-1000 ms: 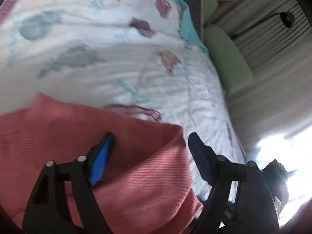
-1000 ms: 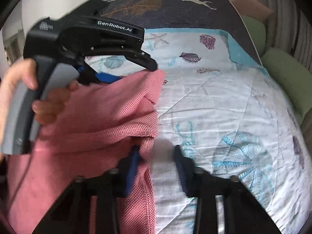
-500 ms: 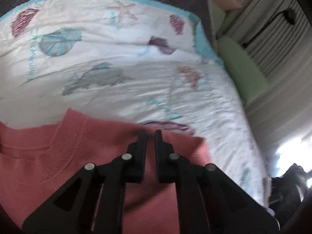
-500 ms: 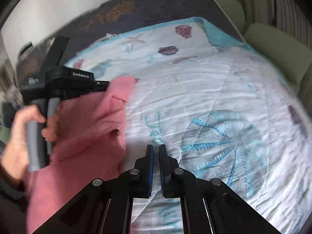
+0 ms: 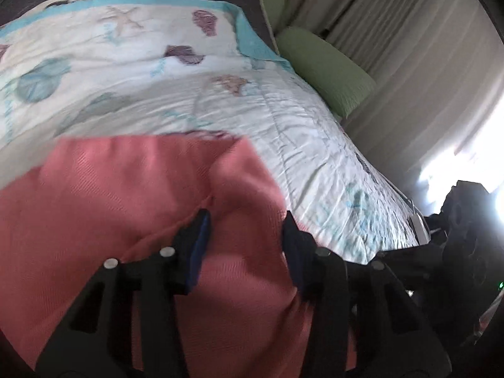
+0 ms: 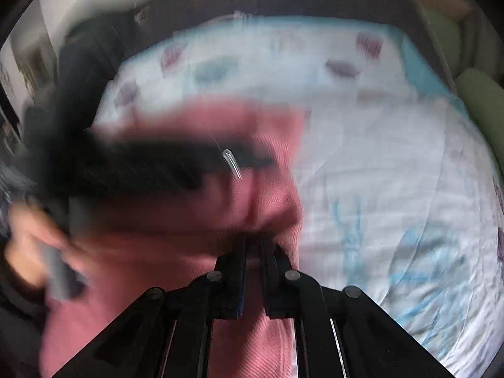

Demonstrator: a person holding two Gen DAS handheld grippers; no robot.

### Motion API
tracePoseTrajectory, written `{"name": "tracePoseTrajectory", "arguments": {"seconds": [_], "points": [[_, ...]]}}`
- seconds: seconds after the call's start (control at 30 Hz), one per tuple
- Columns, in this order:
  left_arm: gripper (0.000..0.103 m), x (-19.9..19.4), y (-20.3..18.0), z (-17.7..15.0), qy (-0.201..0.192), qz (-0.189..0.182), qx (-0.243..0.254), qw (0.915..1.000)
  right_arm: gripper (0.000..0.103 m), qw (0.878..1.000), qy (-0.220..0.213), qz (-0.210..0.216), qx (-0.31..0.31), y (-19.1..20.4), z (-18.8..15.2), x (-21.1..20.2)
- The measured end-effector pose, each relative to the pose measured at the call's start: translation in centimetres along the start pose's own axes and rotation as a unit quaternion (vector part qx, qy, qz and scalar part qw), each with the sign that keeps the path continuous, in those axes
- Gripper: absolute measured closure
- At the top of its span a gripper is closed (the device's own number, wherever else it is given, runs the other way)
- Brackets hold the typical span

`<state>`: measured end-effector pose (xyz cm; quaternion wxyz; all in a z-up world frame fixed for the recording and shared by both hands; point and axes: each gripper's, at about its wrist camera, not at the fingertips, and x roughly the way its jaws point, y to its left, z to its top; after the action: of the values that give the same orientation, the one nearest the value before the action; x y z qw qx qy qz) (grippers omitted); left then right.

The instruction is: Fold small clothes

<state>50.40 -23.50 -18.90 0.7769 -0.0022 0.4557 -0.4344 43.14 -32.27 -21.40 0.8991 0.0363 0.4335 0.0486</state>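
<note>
Two tongs [image 5: 245, 236] over pink garment [image 5: 126, 195]

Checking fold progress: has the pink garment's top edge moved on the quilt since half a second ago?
Yes. In the left wrist view the pink garment now covers the purple shell print beside which its edge lay.

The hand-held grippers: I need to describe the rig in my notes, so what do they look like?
Each hand-held gripper, left and right, is black, with two angular fingers joined by silver rivets and blue pads on the inner faces. No cable, marking or sleeve is readable.
</note>
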Motion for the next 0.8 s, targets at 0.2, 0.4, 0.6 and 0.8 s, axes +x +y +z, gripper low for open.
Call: {"name": "tracePoseTrajectory", "arguments": {"seconds": [0.2, 0.4, 0.6, 0.8], "points": [[0.052, -4.0, -0.2, -2.2, -0.012, 0.072, 0.006, 0.9973, 0.093, 0.999, 0.017, -0.035, 0.010, -0.6, -0.5, -3.2], [0.031, -5.0, -0.5, -2.3, -0.019, 0.093, 0.003, 0.9955, 0.088, 0.998, -0.055, 0.002, 0.016, 2.5, 3.5, -4.9], [0.031, -6.4, 2.9, -5.7, -0.004, 0.179, 0.009, 0.9838, 0.081, 0.999, 0.024, -0.021, 0.041, -1.5, 5.9, 2.8], [0.031, -10.4, 4.0, -8.9, 0.000, 0.207, -0.013, 0.9782, 0.056, 0.995, -0.015, -0.058, 0.085, -3.4, 7.5, 0.7]]}}
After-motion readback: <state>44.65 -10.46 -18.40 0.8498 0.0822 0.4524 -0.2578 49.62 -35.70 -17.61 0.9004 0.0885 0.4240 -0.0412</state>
